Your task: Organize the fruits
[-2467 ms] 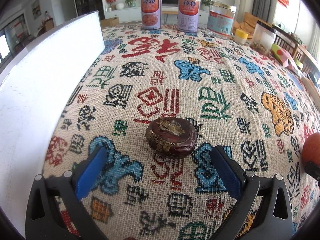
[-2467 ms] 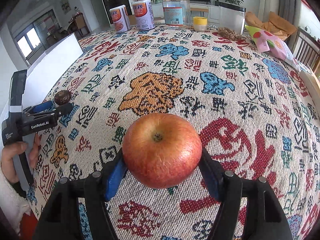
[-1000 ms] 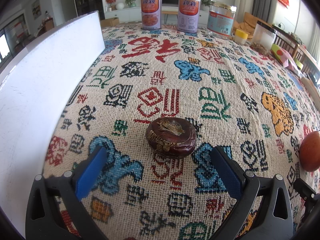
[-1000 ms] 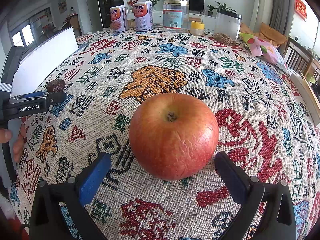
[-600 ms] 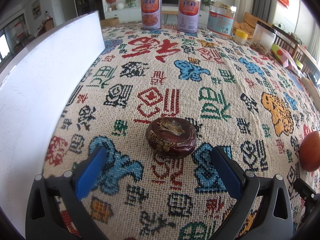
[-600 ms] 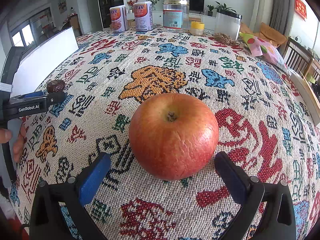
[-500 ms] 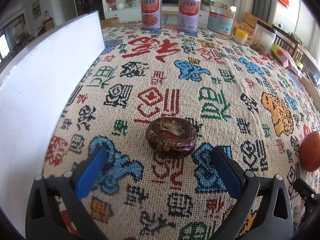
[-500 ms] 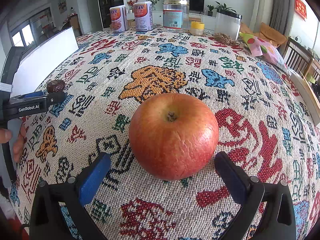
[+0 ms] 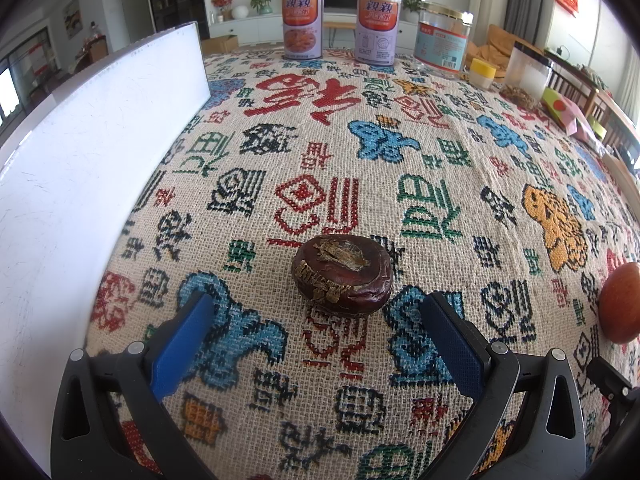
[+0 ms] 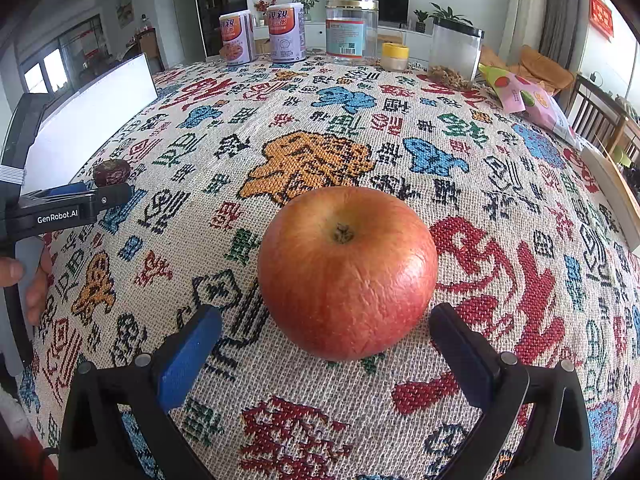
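Right gripper (image 10: 326,350): jaws spread wide, nothing held; red apple (image 10: 347,272) sits on the counter's patterned cloth (image 10: 500,184) just ahead, between the blue pads without touching them. Left gripper (image 9: 316,328): likewise spread; dark brown wrinkled fruit (image 9: 342,279) (kind unclear) on the cloth just beyond its tips. White board (image 9: 80,168) at left edge. Two tins (image 9: 340,26), jars along far edge.

A red apple (image 10: 347,272) is sitting mid-frame on the patterned tablecloth (image 10: 500,168). The right gripper (image 10: 326,338) is standing spread wide below it, not touching.
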